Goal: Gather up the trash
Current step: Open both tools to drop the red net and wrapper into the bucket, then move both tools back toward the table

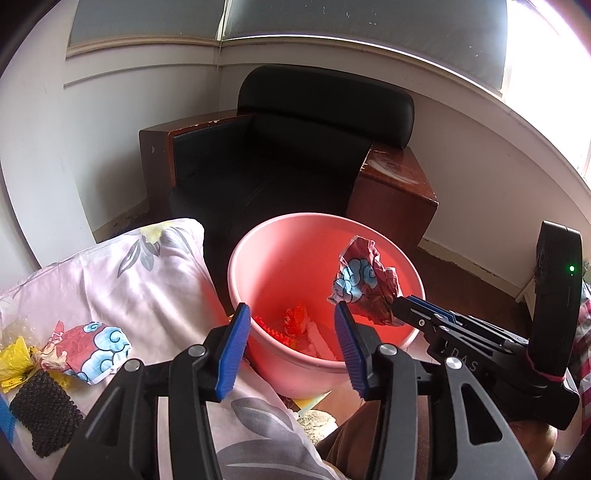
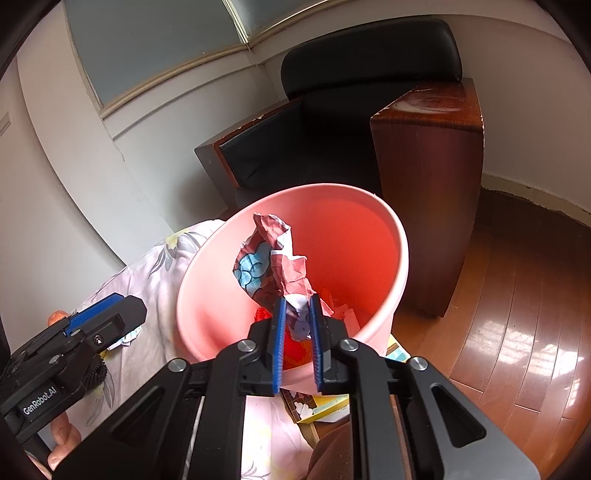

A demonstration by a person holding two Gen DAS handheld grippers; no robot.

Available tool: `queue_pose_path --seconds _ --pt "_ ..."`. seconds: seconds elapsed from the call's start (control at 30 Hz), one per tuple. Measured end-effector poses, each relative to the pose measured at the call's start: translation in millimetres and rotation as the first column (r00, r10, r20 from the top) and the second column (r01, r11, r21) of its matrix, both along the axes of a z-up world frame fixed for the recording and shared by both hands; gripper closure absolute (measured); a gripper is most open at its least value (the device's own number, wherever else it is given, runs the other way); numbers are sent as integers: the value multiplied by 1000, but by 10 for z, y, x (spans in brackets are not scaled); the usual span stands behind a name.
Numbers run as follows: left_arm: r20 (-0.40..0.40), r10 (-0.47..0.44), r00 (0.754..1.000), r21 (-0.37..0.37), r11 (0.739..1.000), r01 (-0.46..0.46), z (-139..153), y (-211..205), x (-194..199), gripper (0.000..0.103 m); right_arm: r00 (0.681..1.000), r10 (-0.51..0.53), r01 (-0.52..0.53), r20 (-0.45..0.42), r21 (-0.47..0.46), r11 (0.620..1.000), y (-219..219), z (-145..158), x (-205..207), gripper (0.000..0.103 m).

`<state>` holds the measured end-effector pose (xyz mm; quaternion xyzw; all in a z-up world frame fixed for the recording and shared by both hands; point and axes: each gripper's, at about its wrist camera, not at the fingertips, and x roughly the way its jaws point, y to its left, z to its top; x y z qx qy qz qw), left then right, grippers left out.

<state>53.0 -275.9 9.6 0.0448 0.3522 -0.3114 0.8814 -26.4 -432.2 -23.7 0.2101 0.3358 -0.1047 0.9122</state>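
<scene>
Nearest us, our left gripper (image 1: 291,347) hangs with its blue pads spread wide and nothing between them, over the near edge of the bedcover (image 1: 155,280). Our right gripper (image 2: 297,332) pinches a crumpled red wrapper with a blue cloud print (image 2: 269,262) by its lower end and holds it above the open mouth of the pink bucket (image 2: 207,280). The bucket stands just off the bedcover's right edge, touching it, and red scraps (image 1: 297,319) lie at its bottom.

On the floral bedcover's near-left corner we see more litter: a second cloud-print wrapper (image 1: 90,347), a yellow wrapper (image 1: 14,360) touching it, and a black mesh pad (image 1: 44,413) just in front.

Beyond the bucket, a black leather armchair (image 1: 295,147) with wooden side panels fills the corner of the white-walled room. Glossy wooden floorboards (image 2: 517,314) run along the right, under frosted windows (image 1: 147,22).
</scene>
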Motion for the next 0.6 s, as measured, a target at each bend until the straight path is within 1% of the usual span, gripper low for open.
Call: queue_pose_path --seconds 0.07,0.2,0.3,0.5,0.6 --pt "2 1 1000 -4 1000 -1 15 18 -22 54 1000 -8 8 -2 2 1000 -8 7 9 90" --pt "-11 4 1000 -12 1000 -4 20 75 -40 54 1000 -23 23 9 37 999 -38 10 4 89" --pt "-16 8 1000 -18 1000 -8 23 123 -59 54 1000 -27 26 14 43 999 -33 32 -11 70" --pt "-29 22 999 -36 999 -23 33 252 -86 54 1000 -2 1 10 25 1000 68 102 -21 69" --pt "-35 33 999 -43 998 -34 38 328 -108 54 999 21 -21 28 15 1000 154 140 -38 69"
